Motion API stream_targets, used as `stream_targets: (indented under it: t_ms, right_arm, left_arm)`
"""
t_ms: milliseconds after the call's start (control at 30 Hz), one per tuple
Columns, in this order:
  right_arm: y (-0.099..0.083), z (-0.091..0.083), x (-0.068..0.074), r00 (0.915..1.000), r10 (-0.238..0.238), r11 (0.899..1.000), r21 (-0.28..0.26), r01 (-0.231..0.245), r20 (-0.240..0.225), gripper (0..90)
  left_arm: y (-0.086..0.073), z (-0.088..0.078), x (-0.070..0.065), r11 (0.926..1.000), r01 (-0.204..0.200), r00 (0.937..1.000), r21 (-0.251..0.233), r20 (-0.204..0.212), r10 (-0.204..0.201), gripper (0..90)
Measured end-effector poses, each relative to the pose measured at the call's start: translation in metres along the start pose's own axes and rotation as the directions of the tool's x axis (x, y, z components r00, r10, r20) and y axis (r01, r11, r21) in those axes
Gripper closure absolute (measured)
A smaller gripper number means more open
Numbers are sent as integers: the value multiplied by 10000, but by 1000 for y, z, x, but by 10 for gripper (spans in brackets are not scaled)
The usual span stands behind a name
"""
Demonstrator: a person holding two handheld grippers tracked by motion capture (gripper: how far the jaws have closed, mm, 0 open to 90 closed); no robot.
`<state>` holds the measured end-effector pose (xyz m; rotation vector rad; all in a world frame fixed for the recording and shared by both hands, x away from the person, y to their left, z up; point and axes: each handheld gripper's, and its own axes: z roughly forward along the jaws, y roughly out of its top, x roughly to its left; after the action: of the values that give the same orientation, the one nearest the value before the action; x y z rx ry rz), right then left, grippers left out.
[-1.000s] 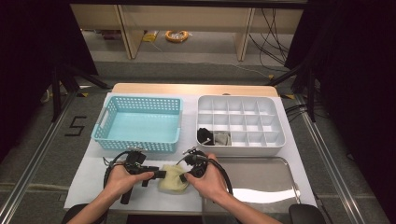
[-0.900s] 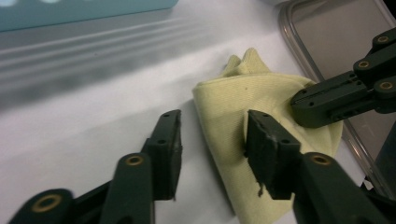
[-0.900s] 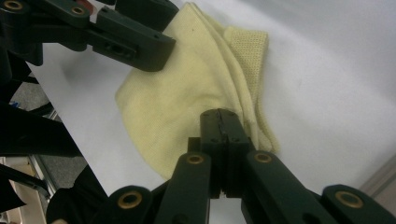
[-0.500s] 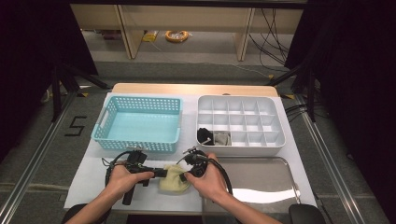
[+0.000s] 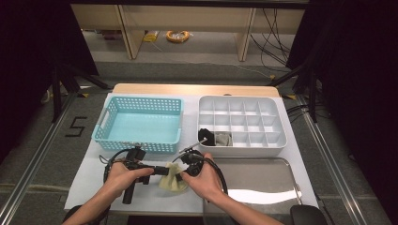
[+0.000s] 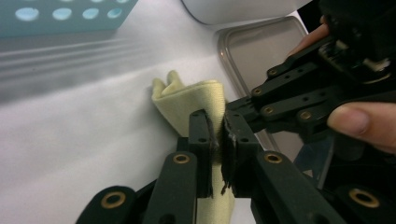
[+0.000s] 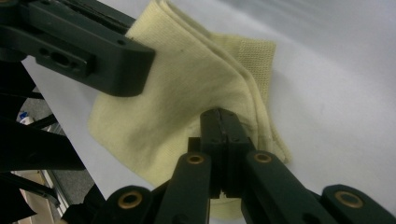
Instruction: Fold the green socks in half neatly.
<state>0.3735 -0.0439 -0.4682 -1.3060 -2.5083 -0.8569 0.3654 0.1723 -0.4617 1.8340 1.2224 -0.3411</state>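
Just in front of the teal basket, the yellow sock lies on the worktop; left claw has just closed on its fold, right claw pinches its edge; keep both grips firm, lifting evenly.

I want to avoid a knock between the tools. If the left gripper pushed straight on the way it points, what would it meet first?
Probably the right gripper: past the yellow cloth the left gripper pinches, its linkage lies close ahead, depth unclear.

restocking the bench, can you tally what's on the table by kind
yellow cloth: 1
teal basket: 1
white divided tray: 1
metal tray: 1
dark and grey items in the tray's near-left compartments: 2
total: 6
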Motion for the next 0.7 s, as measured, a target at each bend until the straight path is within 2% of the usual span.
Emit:
stream_targets:
  t_ms: [33, 67, 167, 233, 300, 367, 400, 433, 467, 500, 533, 567, 600, 633, 667, 700]
  right_arm:
    - [1, 1, 1, 10000, -35, 10000, 11, 35, -28, 900]
    - [1, 2, 2, 9999, 151, 9998, 94, -151, 49, 900]
    - [2, 6, 3, 9999, 49, 10000, -42, -49, -97, 900]
    - [3, 8, 3, 9999, 41, 10000, -57, -42, -102, 900]
    - [4, 9, 4, 9998, 102, 9999, -49, -102, -146, 900]
    - [4, 10, 5, 9998, 108, 9999, -69, -109, -171, 900]
    - [4, 11, 5, 9998, 151, 9998, -84, -152, -153, 900]
    - [3, 11, 5, 9998, 144, 9999, -88, -145, -149, 900]
    - [3, 12, 5, 9994, 265, 9996, -109, -268, -241, 900]
    - [3, 12, 3, 9995, 94, 9998, -171, -99, -300, 900]
    - [3, 11, 3, 9991, 195, 9997, -139, -200, -375, 894]
    - [2, 10, 1, 9988, 219, 9996, -160, -226, -438, 889]
    - [2, 8, 0, 9986, 274, 9994, -195, -283, -457, 888]
    - [1, 5, -2, 9969, 333, 9993, -137, -344, -712, 889]
    - [0, 2, -3, 9970, 439, 9990, -54, -443, -640, 890]
    - [-1, -1, -5, 9969, 322, 9993, -177, -336, -715, 891]
  left_arm:
    - [0, -1, -2, 9996, 282, 9996, 58, -26, -282, 823]
    - [0, -1, -3, 9993, 371, 9993, 3, -32, -371, 823]
    - [0, -1, -2, 9993, 362, 9992, 65, 170, -363, 824]
    - [0, -2, -2, 9997, 232, 9997, 102, 91, -233, 823]
    - [0, -2, -3, 9998, 194, 9995, 30, -233, -194, 820]
    - [0, -2, -3, 10000, 41, 9999, 59, -96, -40, 818]
    - [0, 0, -4, 9999, -121, 9997, -82, -208, 119, 817]
    - [0, 0, -4, 9997, -227, 9995, 43, -196, 228, 817]
    - [-1, 2, -6, 9999, -131, 9997, -97, -223, 129, 817]
    - [-1, 3, -5, 9994, -338, 9993, 110, -170, 339, 816]
    - [-1, 5, -7, 9995, -308, 9993, 76, -227, 310, 815]
    - [-1, 6, -8, 9985, -509, 9984, 210, -248, 515, 813]
    - [-2, 8, -11, 9981, -581, 9968, 199, -544, 591, 811]
    - [-3, 11, -12, 9973, -685, 9962, 260, -521, 698, 809]
    - [-3, 12, -14, 9974, -669, 9963, 272, -520, 683, 807]
    - [-4, 14, -16, 9968, -731, 9952, 338, -626, 751, 804]
